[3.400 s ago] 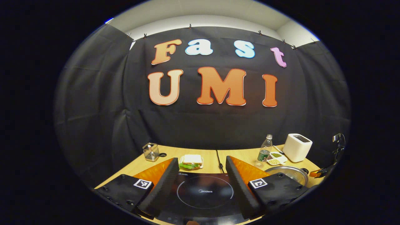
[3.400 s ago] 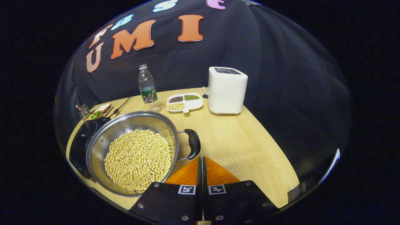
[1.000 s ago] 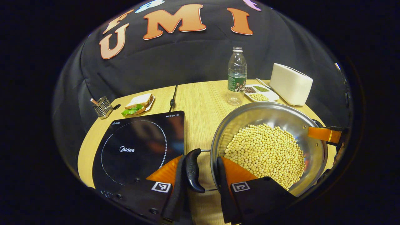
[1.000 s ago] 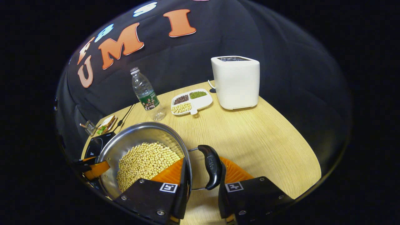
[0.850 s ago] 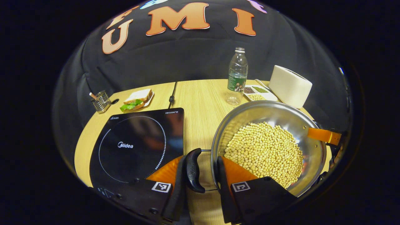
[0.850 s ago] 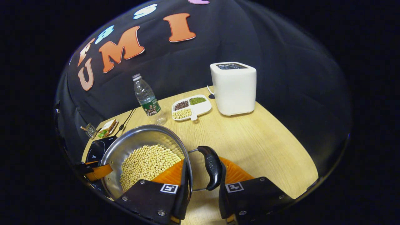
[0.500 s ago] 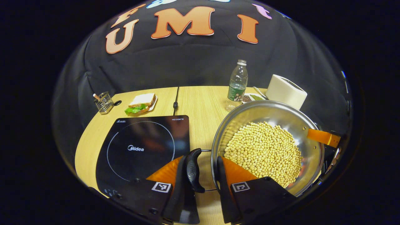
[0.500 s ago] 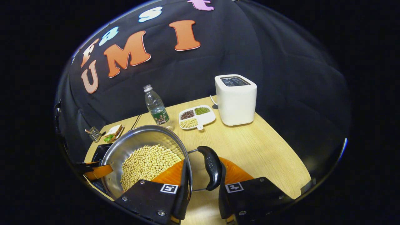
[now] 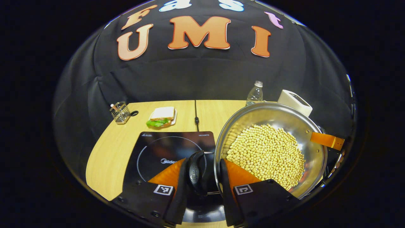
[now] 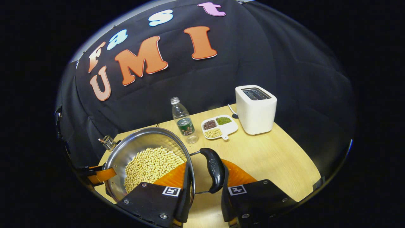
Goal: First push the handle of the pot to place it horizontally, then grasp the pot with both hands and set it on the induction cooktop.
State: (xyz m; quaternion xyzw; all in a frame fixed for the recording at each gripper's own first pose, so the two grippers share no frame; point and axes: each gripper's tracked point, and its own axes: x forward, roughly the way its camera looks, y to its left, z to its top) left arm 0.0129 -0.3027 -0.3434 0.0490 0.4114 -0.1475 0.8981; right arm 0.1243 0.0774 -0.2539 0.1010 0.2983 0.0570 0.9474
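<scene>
From my remote station, the left hand-held gripper [image 9: 202, 177] has its two fingers narrowed around the pot's near black side handle [image 9: 195, 172], one finger outside the grip, the other between it and the steel wall; whether both press on it, I cannot tell. The steel pot [image 9: 308, 129], filled with soybeans [image 9: 267, 153], sits just ahead and to that gripper's right, its handle end over the black induction cooktop [image 9: 152, 150] and the bowl reaching out past the cooktop's right edge. In the right gripper view, the right hand-held gripper [image 10: 205, 180] straddles the opposite black handle [image 10: 214, 169] in the same way, with the pot [image 10: 126, 150] to its left above the wooden counter [image 10: 269, 158]. Whether the pot touches anything below, I cannot tell. Farther back stand a water bottle [image 10: 183, 122], a divided dish of beans [image 10: 218, 126], a white toaster [image 10: 256, 109], a sandwich [image 9: 162, 114] and a wire holder [image 9: 120, 111].
</scene>
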